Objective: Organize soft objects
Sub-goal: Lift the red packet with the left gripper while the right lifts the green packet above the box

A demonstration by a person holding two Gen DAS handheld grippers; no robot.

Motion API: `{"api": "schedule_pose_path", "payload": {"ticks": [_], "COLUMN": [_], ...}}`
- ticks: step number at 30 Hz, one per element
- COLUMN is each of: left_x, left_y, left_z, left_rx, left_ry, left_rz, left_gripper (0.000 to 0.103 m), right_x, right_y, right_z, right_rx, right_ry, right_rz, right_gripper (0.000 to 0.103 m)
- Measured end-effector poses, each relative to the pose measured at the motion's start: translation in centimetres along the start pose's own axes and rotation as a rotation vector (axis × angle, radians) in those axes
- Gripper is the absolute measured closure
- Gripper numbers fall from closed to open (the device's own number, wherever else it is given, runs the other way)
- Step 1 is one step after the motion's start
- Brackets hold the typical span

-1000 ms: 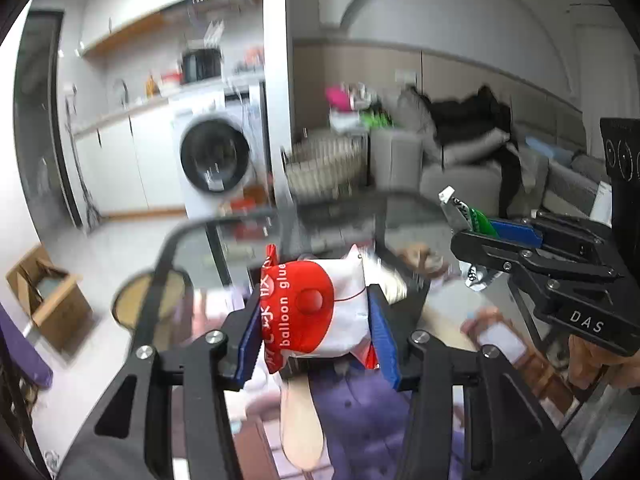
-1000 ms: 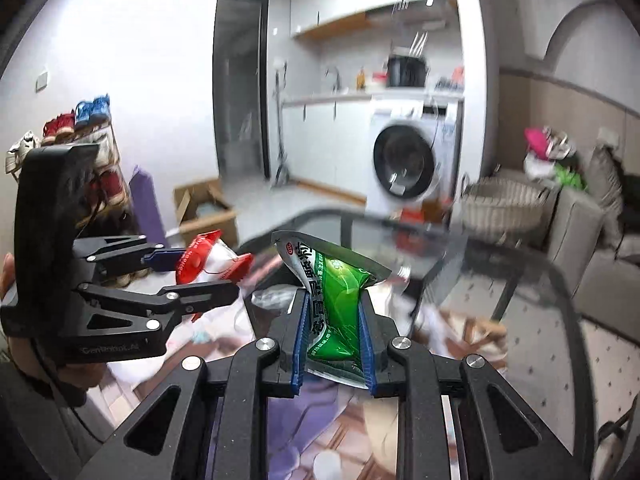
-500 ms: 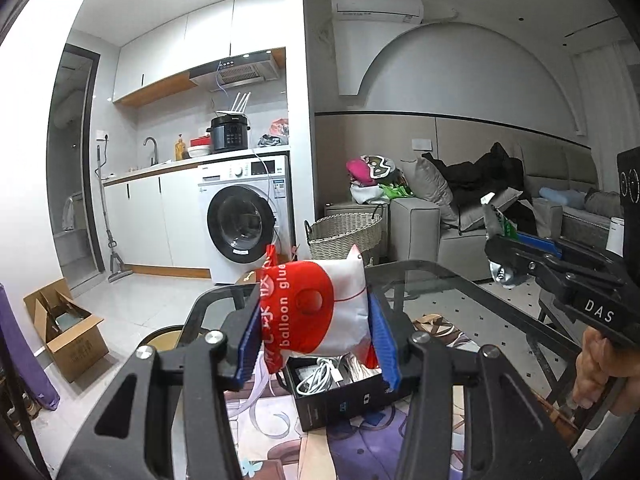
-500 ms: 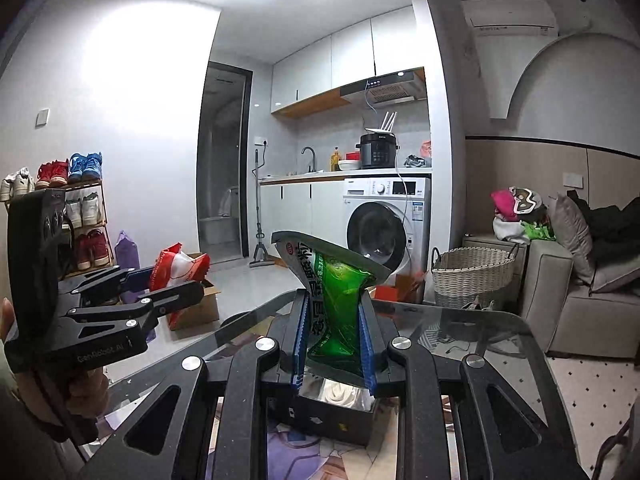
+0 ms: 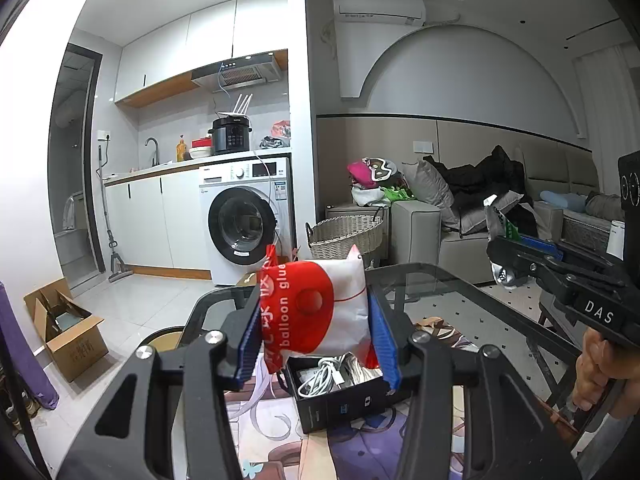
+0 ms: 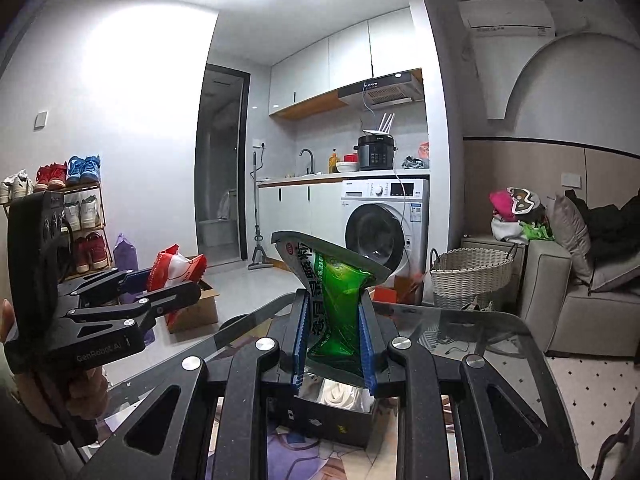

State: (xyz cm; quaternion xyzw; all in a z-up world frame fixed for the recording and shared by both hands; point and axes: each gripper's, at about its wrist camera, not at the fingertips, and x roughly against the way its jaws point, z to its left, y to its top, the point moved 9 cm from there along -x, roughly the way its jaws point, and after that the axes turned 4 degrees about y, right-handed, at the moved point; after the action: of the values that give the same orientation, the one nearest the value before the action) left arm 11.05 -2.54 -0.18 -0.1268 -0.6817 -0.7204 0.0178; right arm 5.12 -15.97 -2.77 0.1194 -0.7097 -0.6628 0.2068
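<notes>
The left hand-held gripper (image 5: pixel 316 334) pinches a red and white packet (image 5: pixel 316 312) between its blue pads, up in the air above the glass surface (image 5: pixel 460 304). The right hand-held gripper (image 6: pixel 334 344) squeezes a green pouch (image 6: pixel 340 300) tight in the middle, so it bulges above and below. Both are held over an open black box (image 5: pixel 340 396) with white cords inside, standing on the surface near its front edge. Past the far edge sits a woven basket (image 5: pixel 346 234) on the floor.
</notes>
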Motion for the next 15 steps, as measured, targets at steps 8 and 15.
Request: {"api": "schedule_pose_path", "payload": {"ticks": [8,15], "left_x": [0.2,-2.7], "left_y": [0.3,1.7], "left_z": [-1.0,-0.9], "left_rx": [0.009,0.043], "left_ry": [0.009,0.014], "left_rz": [-0.011,0.001], "left_gripper": [0.055,0.055], "right_x": [-0.6,-2.6], "right_y": [-0.1,-0.1], "right_z": [0.1,0.9], "right_rx": [-0.001,0.009], "right_ry": [-0.001,0.014], "right_rz": [0.003,0.006], "right_gripper": [0.081,0.081]}}
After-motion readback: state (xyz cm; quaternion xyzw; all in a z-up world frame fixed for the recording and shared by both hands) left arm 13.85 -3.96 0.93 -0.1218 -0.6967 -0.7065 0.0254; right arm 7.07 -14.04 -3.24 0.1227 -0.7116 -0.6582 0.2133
